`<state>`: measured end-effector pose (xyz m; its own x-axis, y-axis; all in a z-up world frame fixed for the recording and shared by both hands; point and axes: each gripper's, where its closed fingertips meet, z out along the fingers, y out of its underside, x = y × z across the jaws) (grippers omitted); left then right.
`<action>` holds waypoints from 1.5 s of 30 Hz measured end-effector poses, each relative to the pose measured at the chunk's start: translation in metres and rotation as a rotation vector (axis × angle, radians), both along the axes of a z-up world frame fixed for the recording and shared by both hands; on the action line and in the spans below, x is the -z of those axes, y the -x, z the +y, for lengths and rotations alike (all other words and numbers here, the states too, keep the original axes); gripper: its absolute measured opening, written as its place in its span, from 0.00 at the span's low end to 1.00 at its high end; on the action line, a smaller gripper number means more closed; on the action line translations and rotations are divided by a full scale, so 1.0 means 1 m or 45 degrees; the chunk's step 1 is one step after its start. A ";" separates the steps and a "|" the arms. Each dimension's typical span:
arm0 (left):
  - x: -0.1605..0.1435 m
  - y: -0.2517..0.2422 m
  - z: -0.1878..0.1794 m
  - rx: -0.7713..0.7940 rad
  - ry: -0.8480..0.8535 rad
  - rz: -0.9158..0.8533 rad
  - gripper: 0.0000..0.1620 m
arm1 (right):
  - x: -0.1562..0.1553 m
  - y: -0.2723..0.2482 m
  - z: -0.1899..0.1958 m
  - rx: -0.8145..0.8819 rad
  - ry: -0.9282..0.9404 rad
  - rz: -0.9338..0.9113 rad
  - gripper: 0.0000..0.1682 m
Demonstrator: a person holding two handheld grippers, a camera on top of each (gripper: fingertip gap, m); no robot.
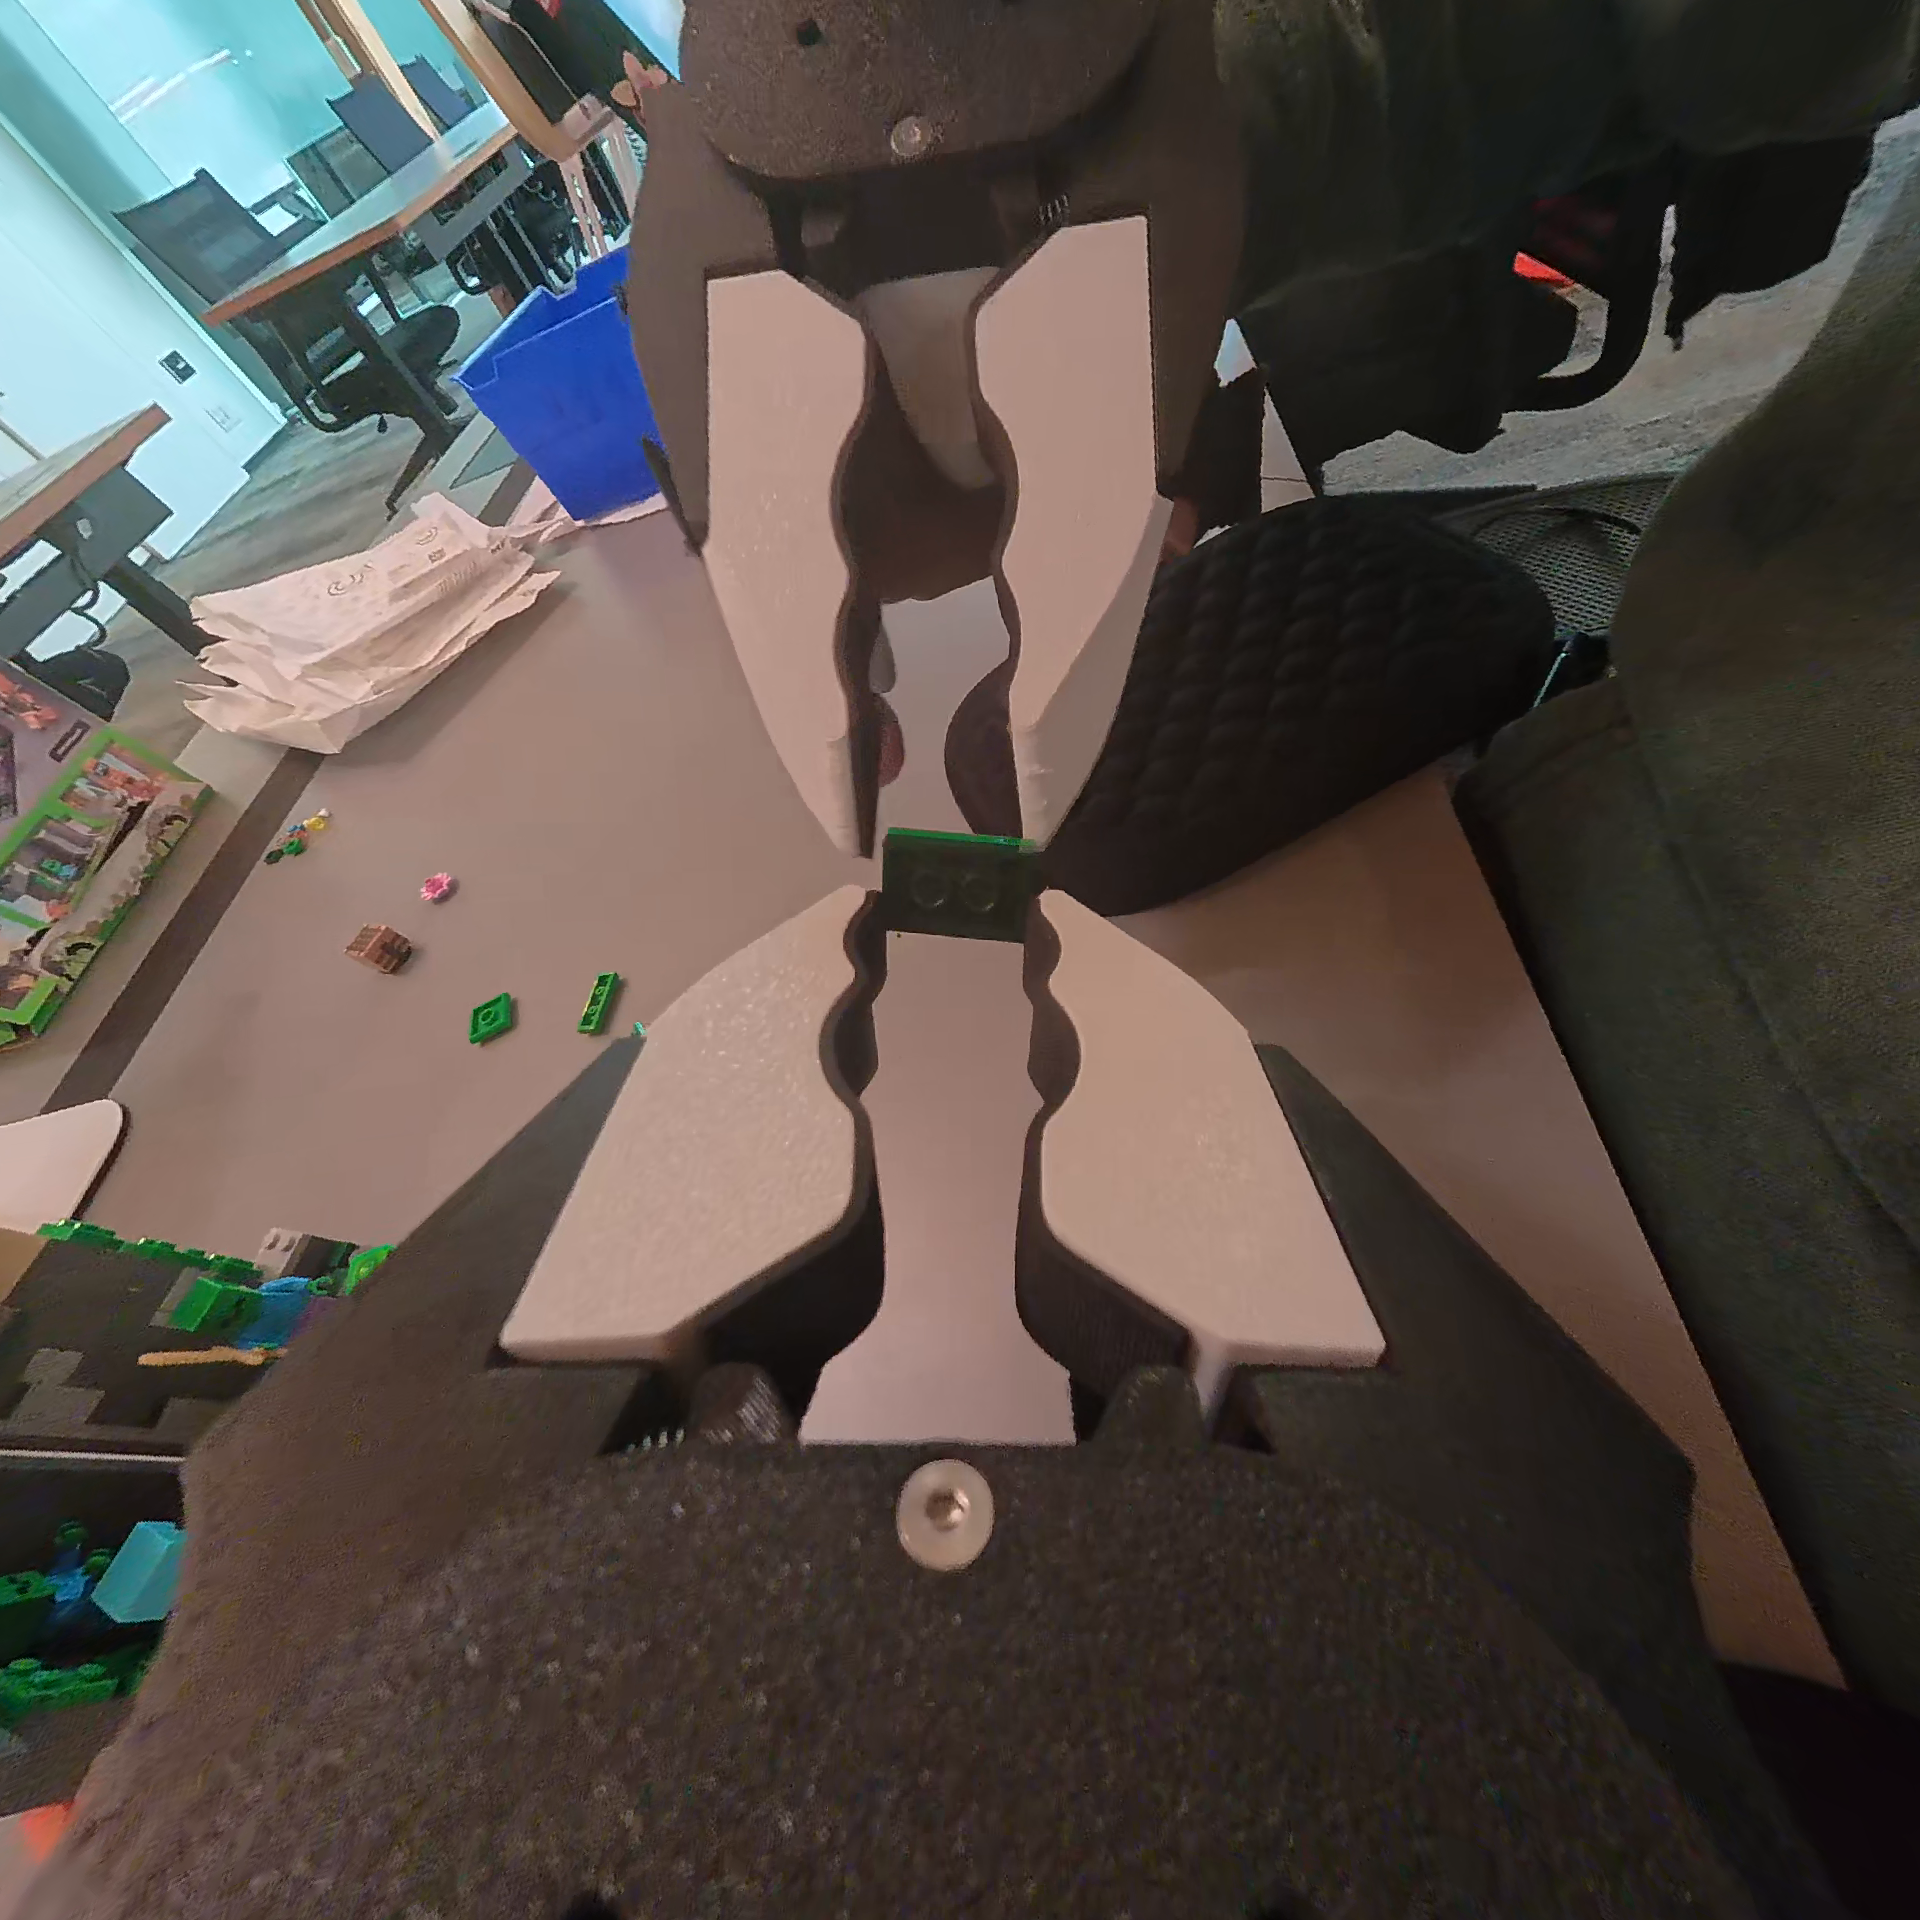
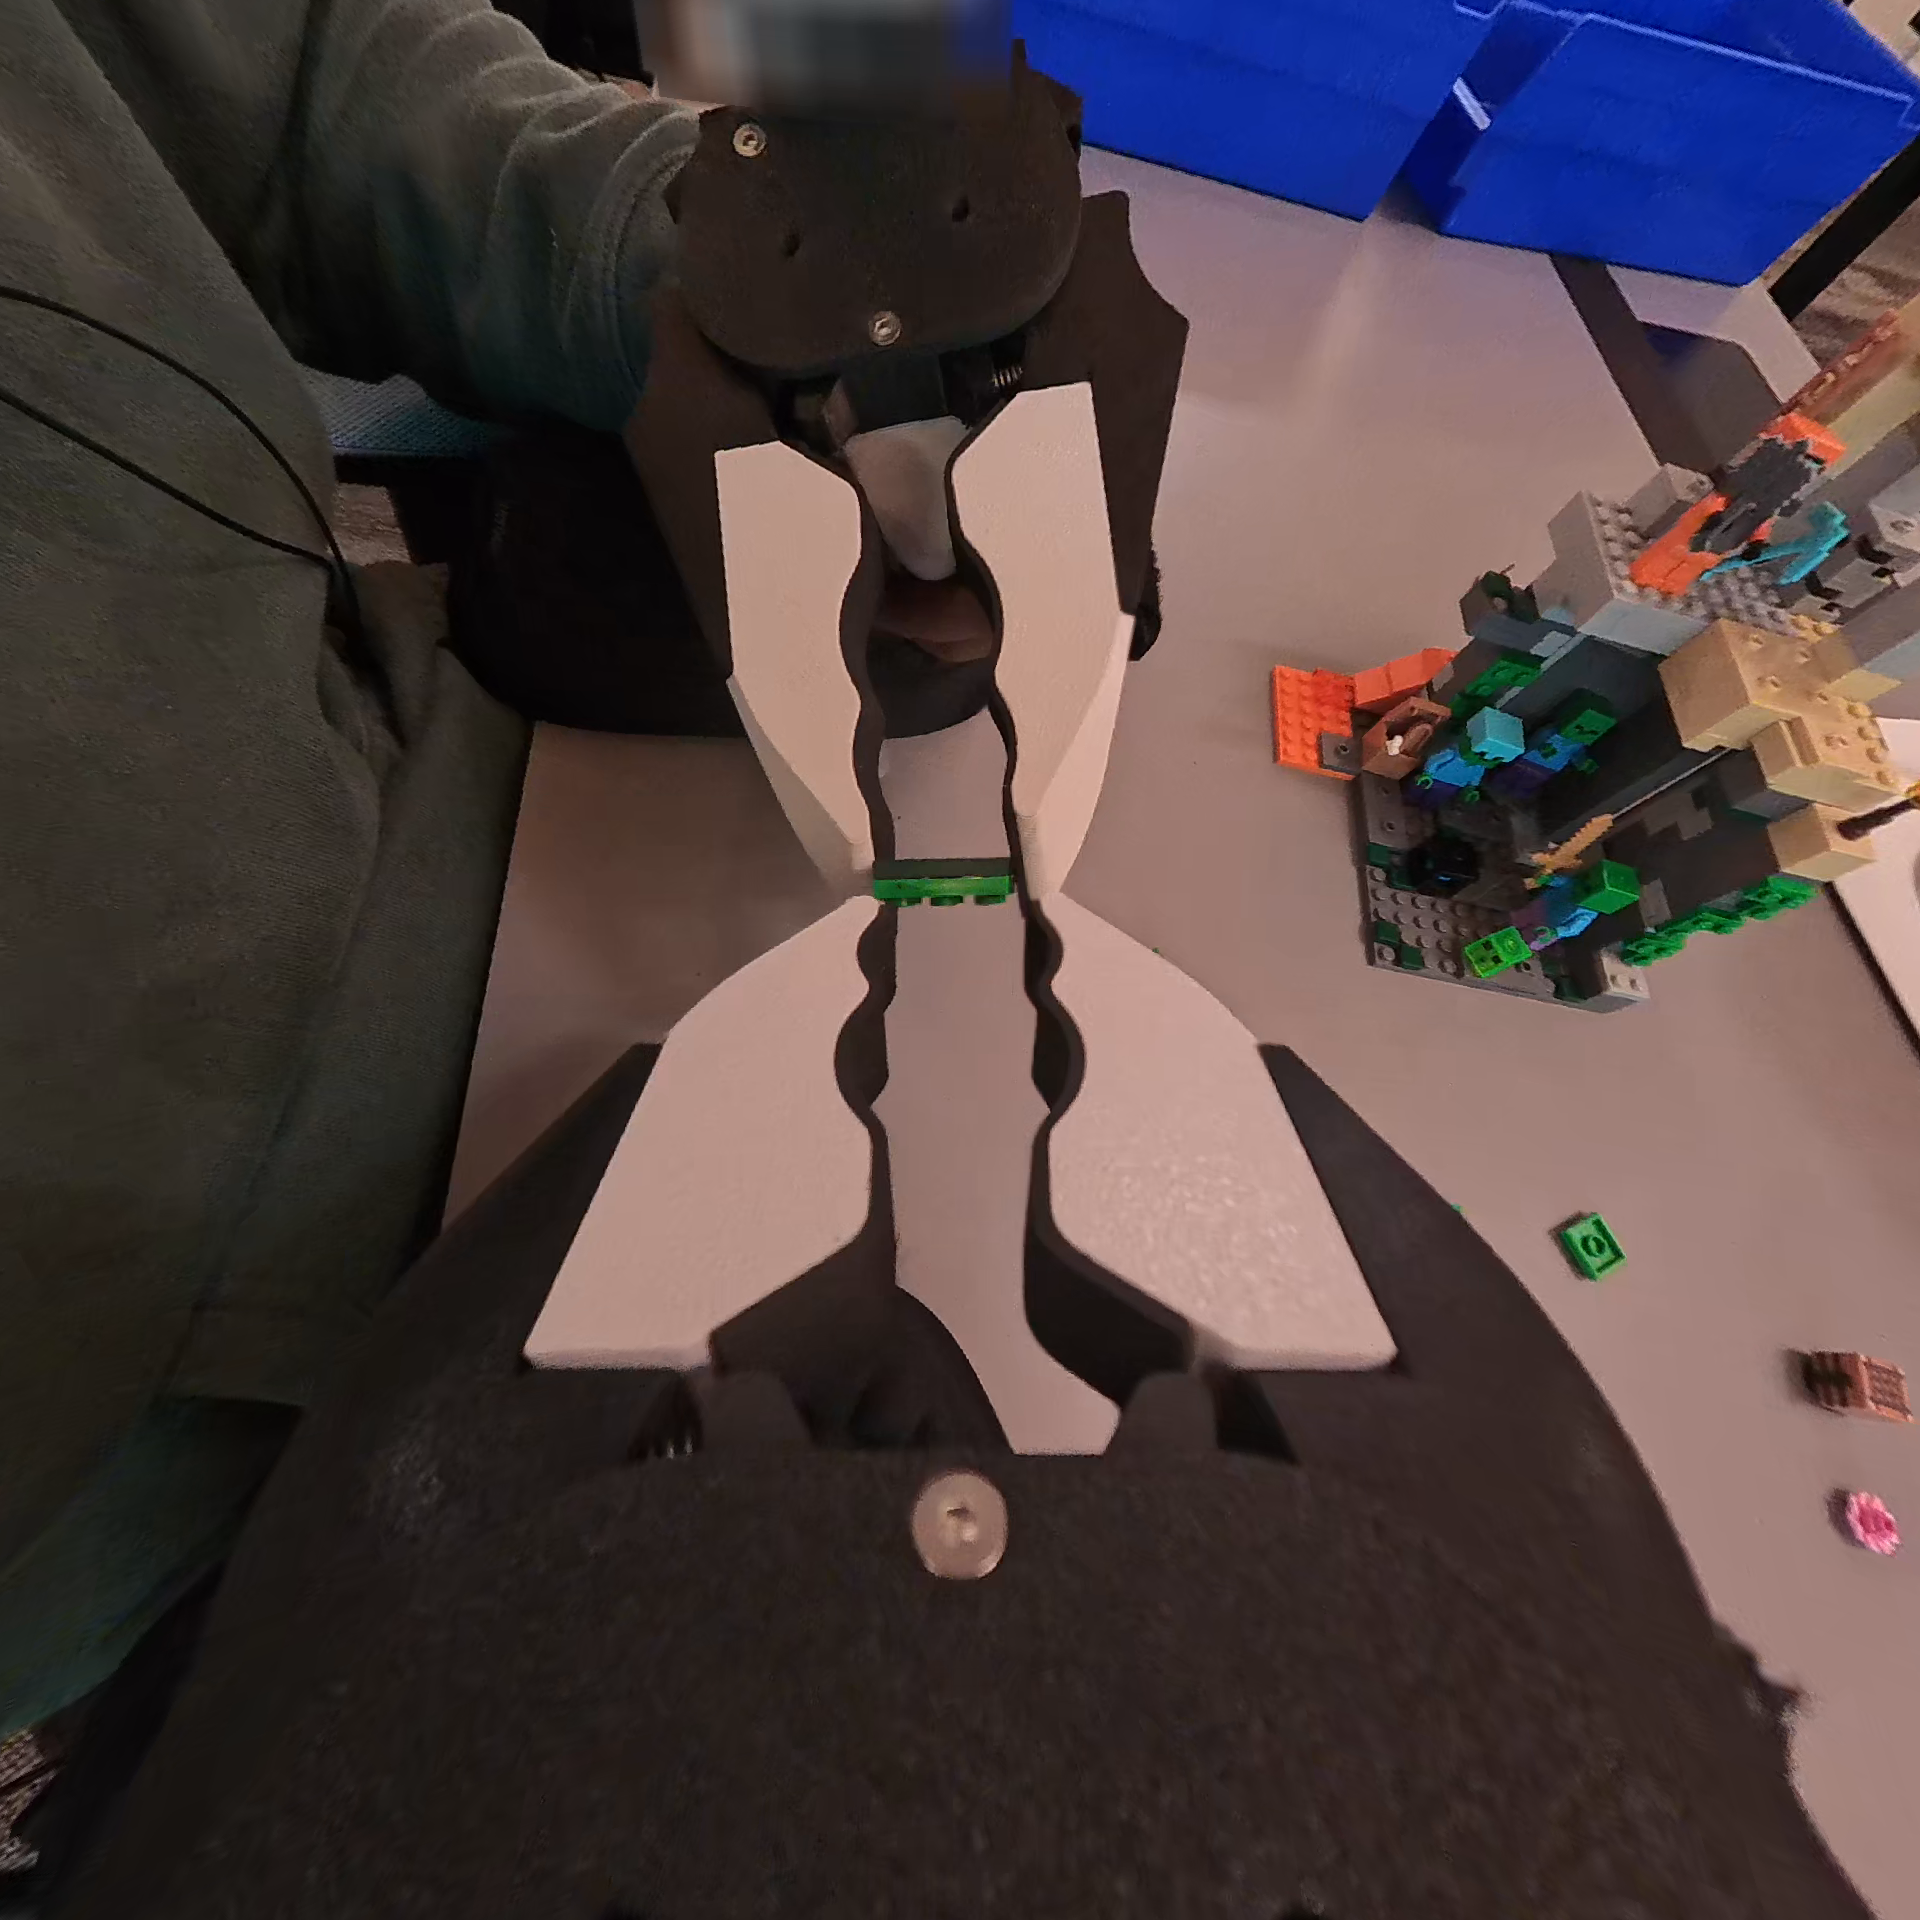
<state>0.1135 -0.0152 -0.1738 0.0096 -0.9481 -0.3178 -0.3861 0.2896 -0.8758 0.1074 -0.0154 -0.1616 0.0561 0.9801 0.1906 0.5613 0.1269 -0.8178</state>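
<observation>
The two black-and-white grippers meet tip to tip above the grey table [image 2: 1351,436]. The left gripper [image 1: 956,925] has its fingers squeezed onto a small flat green toy brick plate [image 1: 961,894]. The right gripper [image 2: 951,914] meets the same plate [image 2: 943,885] from the other side, but I cannot tell if it grips the plate or only touches it. On the table to the right stands a colourful toy brick building [image 2: 1621,790], with blue plastic bins [image 2: 1558,125] far behind it. Loose little bricks lie near: a green square tile [image 2: 1592,1245], a brown block [image 2: 1858,1384] and a pink flower piece [image 2: 1872,1548].
</observation>
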 end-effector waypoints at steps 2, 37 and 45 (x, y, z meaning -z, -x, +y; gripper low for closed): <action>0.000 0.000 0.000 -0.001 -0.002 -0.005 0.16 | 0.000 0.000 0.000 0.004 0.006 0.003 0.15; 0.009 0.002 0.001 -0.013 0.057 0.059 0.15 | 0.005 0.002 -0.004 -0.063 0.000 -0.035 0.12; 0.016 0.004 0.007 -0.066 0.046 0.147 0.15 | 0.015 0.004 0.002 -0.020 -0.171 -0.206 0.18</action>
<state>0.1099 -0.0082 -0.1897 0.0243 -0.9582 -0.2852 -0.4989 0.2356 -0.8340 0.1032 -0.0136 -0.1765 -0.0014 0.9457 0.3249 0.6812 0.2387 -0.6920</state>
